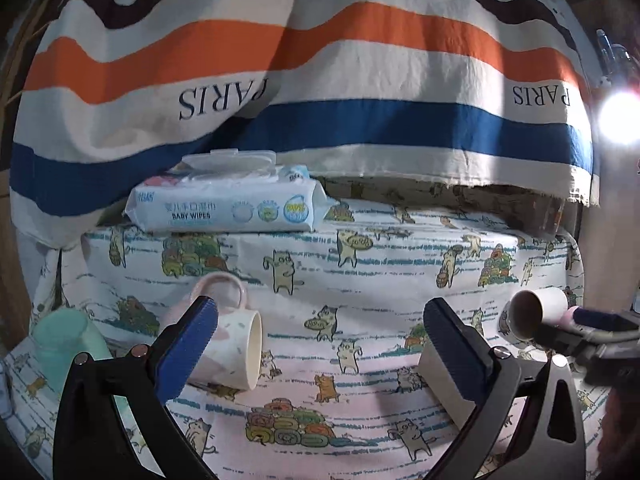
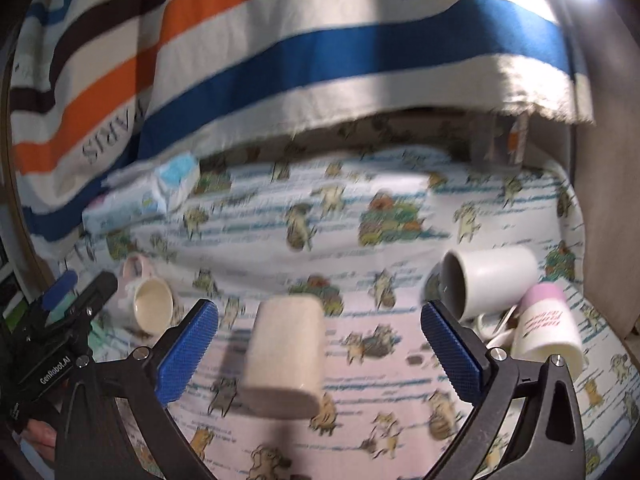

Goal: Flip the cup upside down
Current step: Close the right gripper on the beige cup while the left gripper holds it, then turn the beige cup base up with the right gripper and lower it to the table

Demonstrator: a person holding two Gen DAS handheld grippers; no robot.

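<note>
A pink-handled cream mug (image 1: 228, 344) lies on its side on the cartoon-cat tablecloth (image 1: 360, 264), mouth to the right, just behind my left gripper's left finger (image 1: 188, 344). My left gripper (image 1: 320, 348) is open and empty. In the right wrist view a beige cup (image 2: 286, 356) stands upside down between the open jaws of my right gripper (image 2: 320, 352), untouched. A grey-white mug (image 2: 488, 280) lies on its side at the right, and a pink-topped cup (image 2: 548, 328) stands upside down beside it. The pink-handled mug also shows there (image 2: 150, 304).
A pack of baby wipes (image 1: 228, 208) lies at the back left. A mint green cup (image 1: 64, 344) stands upside down at the far left. A striped cloth (image 1: 320, 80) hangs behind the table. A bright lamp (image 1: 620, 118) glares at the right.
</note>
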